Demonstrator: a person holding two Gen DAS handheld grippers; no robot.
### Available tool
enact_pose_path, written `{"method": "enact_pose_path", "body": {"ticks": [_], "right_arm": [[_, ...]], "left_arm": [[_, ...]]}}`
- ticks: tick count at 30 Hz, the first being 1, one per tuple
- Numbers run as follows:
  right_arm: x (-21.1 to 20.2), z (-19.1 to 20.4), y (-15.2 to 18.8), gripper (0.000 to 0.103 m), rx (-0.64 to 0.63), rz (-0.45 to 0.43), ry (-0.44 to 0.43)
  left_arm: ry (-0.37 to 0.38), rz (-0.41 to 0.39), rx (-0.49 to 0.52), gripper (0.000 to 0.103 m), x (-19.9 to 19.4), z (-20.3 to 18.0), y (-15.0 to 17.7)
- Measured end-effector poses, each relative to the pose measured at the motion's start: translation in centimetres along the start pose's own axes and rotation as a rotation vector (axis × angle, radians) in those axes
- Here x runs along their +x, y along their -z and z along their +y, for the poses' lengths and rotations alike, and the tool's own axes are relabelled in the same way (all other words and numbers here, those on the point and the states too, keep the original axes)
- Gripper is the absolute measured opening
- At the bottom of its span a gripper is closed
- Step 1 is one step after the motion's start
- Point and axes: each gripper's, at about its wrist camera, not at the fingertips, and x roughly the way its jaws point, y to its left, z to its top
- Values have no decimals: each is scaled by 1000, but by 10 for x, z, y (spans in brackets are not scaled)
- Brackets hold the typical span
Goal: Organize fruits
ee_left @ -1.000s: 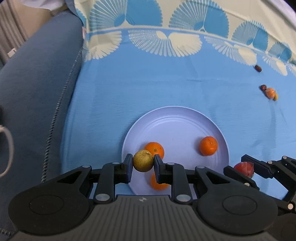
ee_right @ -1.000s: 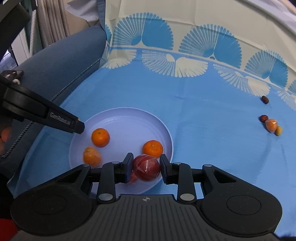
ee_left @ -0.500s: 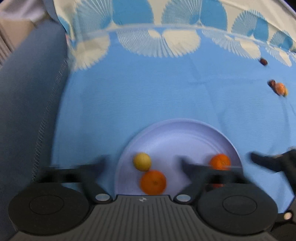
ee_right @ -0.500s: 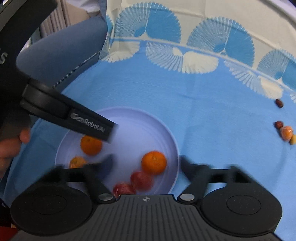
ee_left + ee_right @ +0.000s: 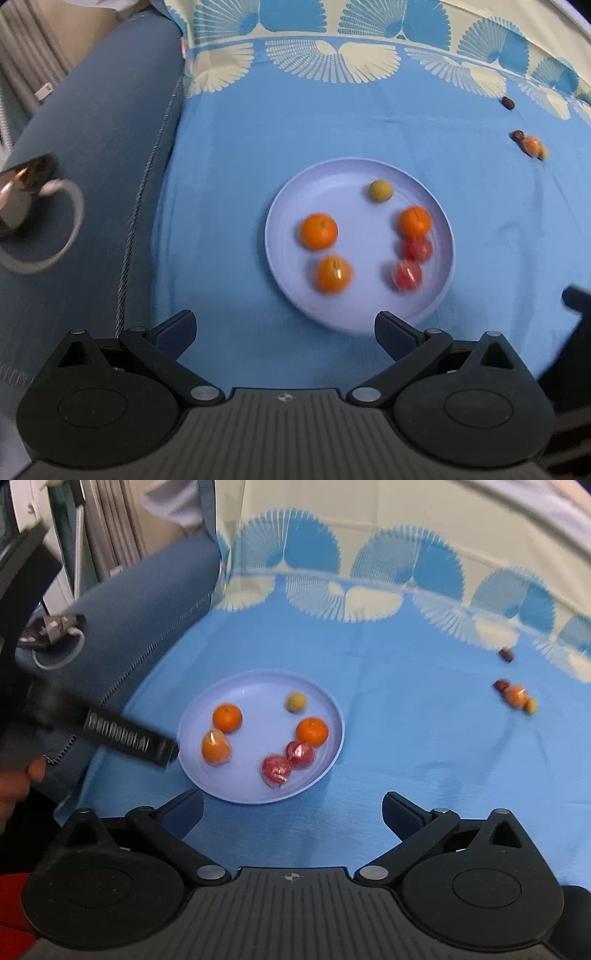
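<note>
A lilac plate lies on the blue cloth. On it are three oranges, two red wrapped fruits and a small yellow-green fruit. My left gripper hovers open at the plate's near edge, nothing between its fingers. My right gripper is just short of the plate, its jaws opening and empty. One finger of the left gripper reaches to the plate's left rim in the right wrist view.
Far right on the cloth lie an orange wrapped fruit, a small yellow one and two dark fruits. A blue sofa arm with a white cable loop borders the left side.
Both grippers let go of their fruits over the plate, opened wide and pulled back. The yellow-green fruit and the red fruit now lie on the plate.
</note>
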Motion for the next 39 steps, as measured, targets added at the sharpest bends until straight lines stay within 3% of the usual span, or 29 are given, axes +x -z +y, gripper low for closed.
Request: {"method": "enact_pose_path", "body": {"ticks": [10, 19, 39], "right_arm": [[-60, 11, 21, 102, -28, -132, 49], [-90, 18, 33, 102, -48, -195, 71], [-92, 21, 35, 102, -54, -193, 74]], "left_arm": [[-13, -92, -16, 103, -68, -5, 58], [-18, -153, -17, 103, -97, -9, 73], [-9, -151, -15, 103, -99, -5, 74]]}}
